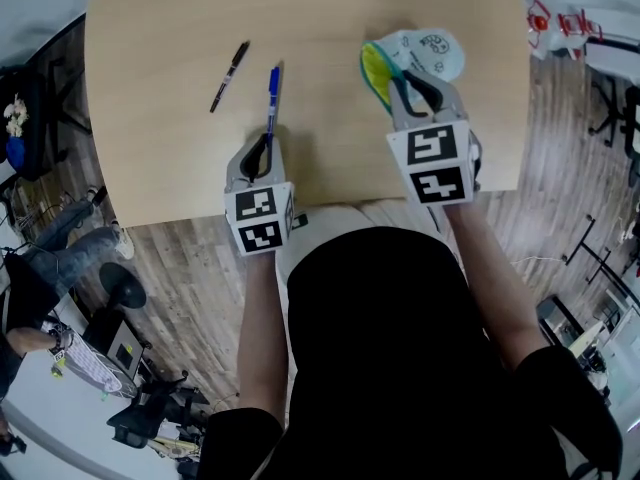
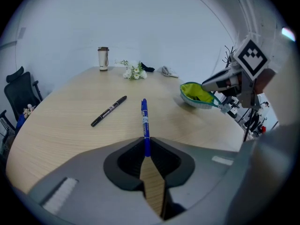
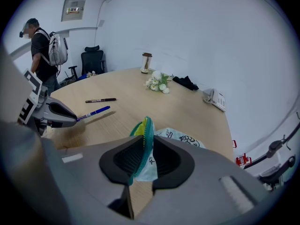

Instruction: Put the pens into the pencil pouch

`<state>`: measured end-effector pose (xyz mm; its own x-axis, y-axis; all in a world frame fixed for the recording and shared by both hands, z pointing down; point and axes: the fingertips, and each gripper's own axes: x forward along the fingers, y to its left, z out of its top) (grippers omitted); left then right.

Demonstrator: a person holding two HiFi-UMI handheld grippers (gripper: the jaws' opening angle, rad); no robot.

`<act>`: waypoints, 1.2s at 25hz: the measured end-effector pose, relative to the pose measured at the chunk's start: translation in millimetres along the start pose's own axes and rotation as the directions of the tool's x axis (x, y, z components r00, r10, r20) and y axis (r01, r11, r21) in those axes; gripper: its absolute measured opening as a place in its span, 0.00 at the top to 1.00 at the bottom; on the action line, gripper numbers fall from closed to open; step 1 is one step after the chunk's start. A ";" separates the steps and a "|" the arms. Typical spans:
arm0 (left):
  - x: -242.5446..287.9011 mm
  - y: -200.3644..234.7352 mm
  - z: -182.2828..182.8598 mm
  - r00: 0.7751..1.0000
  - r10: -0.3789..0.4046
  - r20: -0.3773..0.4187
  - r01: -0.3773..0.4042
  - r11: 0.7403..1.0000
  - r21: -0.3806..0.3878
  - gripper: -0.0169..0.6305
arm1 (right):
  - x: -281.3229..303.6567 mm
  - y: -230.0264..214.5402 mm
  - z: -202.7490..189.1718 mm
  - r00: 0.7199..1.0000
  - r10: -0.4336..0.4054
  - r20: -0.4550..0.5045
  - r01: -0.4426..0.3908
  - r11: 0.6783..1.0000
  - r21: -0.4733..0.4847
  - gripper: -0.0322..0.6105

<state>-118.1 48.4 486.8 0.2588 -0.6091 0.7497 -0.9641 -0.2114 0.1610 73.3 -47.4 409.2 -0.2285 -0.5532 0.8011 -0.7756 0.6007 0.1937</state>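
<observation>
Pencil pouch [image 1: 425, 56] — rim clenched in right tool [image 3: 144, 146] | blue pen [image 1: 272, 93] — gripped by left tool [image 2: 146, 144] | black pen [image 1: 229, 76] on table [image 1: 160, 28]

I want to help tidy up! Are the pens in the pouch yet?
Not yet. No pen shows inside the pencil pouch. The right gripper pinches its rim, holding it open, and the left gripper grips the blue pen by its end. After that, the black pen on the table is left.
</observation>
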 end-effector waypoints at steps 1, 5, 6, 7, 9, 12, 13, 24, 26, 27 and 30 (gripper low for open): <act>-0.4 -3.4 3.7 1.000 -0.012 0.009 0.012 1.000 0.005 0.92 | -0.1 0.1 0.1 1.000 0.000 0.000 0.000 1.000 0.001 0.84; -5.6 -19.3 18.6 0.998 -0.061 0.029 0.060 0.998 0.030 0.92 | -2.8 -1.6 1.2 1.000 0.004 0.000 -0.004 1.000 0.012 0.84; -6.7 -23.4 21.0 0.997 -0.074 0.029 0.073 0.997 0.034 0.92 | -3.2 -2.3 1.2 1.000 0.005 0.000 -0.005 1.000 0.015 0.84; -7.7 -27.4 23.1 0.996 -0.087 0.030 0.085 0.996 0.039 0.92 | -3.5 -2.7 0.9 1.000 0.005 0.000 -0.005 1.000 0.017 0.84; -9.3 -34.4 27.2 0.993 -0.110 0.036 0.108 0.993 0.052 0.92 | -3.8 -2.2 0.0 1.000 0.003 -0.001 -0.003 1.000 0.020 0.84; -11.7 -41.7 34.6 0.989 -0.139 0.048 0.135 0.988 0.077 0.92 | -4.0 0.4 0.5 1.000 0.003 -0.003 -0.003 1.000 0.023 0.84; -12.3 -45.1 37.4 0.988 -0.149 0.050 0.144 0.986 0.086 0.92 | -4.4 0.4 0.8 1.000 0.005 -0.003 -0.005 1.000 0.024 0.84; -11.9 -88.3 42.8 0.956 -0.292 0.013 0.286 0.945 0.161 0.92 | -6.8 3.0 -3.1 1.000 0.015 -0.012 -0.015 0.999 0.040 0.84; -11.5 -93.2 42.1 0.951 -0.310 -0.003 0.305 0.935 0.181 0.92 | -6.9 4.2 -2.4 1.000 0.015 -0.012 -0.015 0.999 0.042 0.84; -11.2 -96.0 41.4 0.947 -0.320 -0.012 0.317 0.929 0.190 0.92 | -7.0 4.9 -2.4 1.000 0.015 -0.012 -0.014 0.999 0.044 0.84; -8.3 -102.3 37.9 0.937 -0.348 -0.040 0.348 0.914 0.208 0.92 | -6.0 8.1 -2.7 1.000 0.015 -0.013 -0.014 0.999 0.048 0.84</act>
<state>-19.4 46.2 439.8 0.5755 -0.4667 0.6716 -0.7783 -0.5647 0.2745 70.0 -37.7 407.5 -0.2320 -0.5366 0.8113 -0.7996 0.5802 0.1551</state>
